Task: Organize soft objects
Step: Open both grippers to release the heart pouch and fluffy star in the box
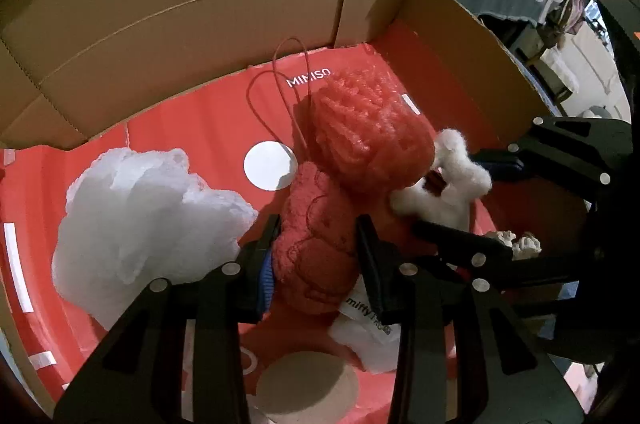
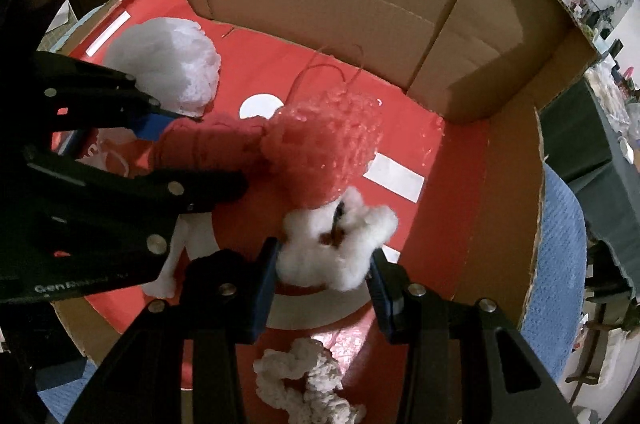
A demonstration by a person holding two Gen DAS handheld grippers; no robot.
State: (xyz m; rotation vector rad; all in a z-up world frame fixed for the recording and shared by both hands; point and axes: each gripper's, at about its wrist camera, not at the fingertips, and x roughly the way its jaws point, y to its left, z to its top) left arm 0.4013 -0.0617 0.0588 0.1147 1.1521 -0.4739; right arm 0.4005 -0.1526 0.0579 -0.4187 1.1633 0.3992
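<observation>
Two grippers reach down into a cardboard box [image 1: 208, 3] whose floor is covered by a flattened red paper bag [image 1: 192, 127] printed with white marks and thin cord handles. The left gripper [image 1: 316, 256] is clamped on a red plush toy [image 1: 316, 244], its pads pressing the toy's sides, with a white label poking out below. Touching the top of that toy lies a red mesh bundle [image 1: 368, 131], which crowds the space between the two grippers. Just to its right, the right gripper [image 2: 324, 264] is closed on a fluffy white plush [image 2: 336, 244], squeezed between its blue-lined pads. A large white mesh bundle [image 1: 144, 220] rests on the bag just beside the left gripper. A cream knotted rope piece [image 2: 308, 380] lies on the bag beneath the right gripper. The box's tall brown walls rise close behind everything, and blue cloth [image 2: 560, 264] shows outside its right wall.
</observation>
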